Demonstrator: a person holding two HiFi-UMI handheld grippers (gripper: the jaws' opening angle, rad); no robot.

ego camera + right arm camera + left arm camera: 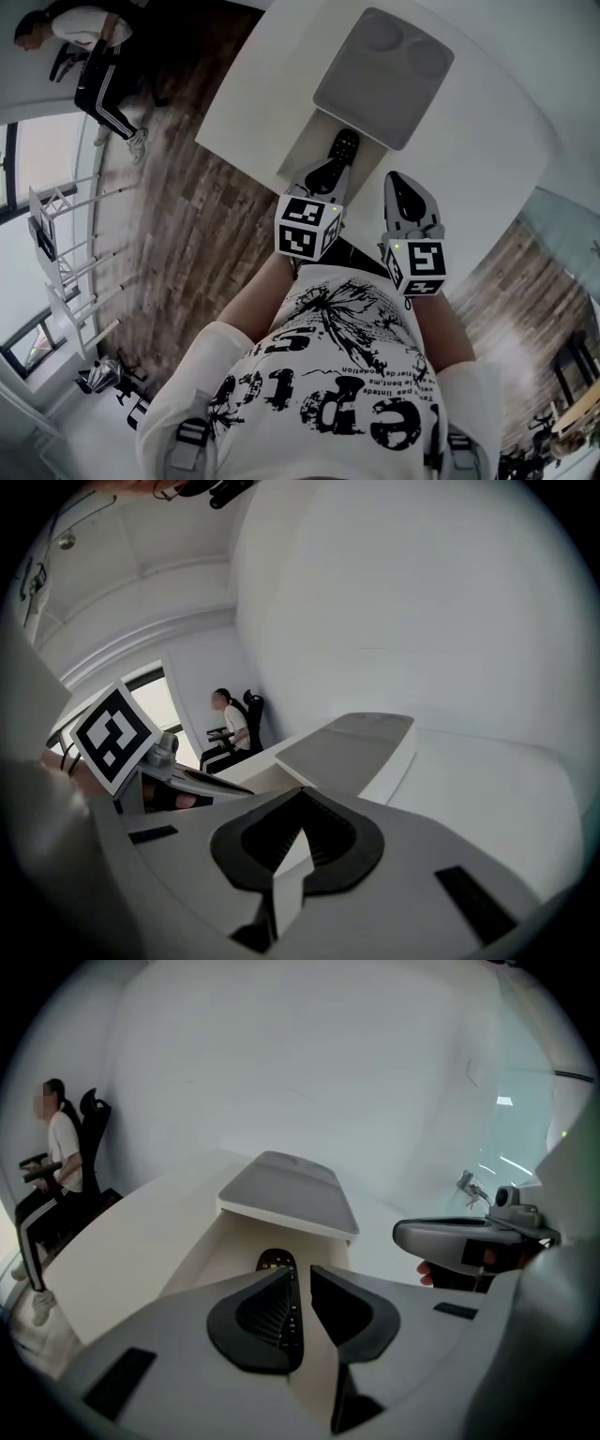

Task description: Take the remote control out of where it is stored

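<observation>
Remote ctrl [339, 148] lies flat in the open recess [307, 141] of the white table [487, 141], far end near the grey lid [382, 75]. The lid sits off the recess, so storage is exposed. My L gripper [330, 167] hangs just over the remote's near end, jaws a narrow slit apart and pinching nothing; I judge it's lined up w/ the long axis for a grab. My R gripper [394, 180], beside the recess, has jaws pressed together and empty, prob. on standby.
</observation>
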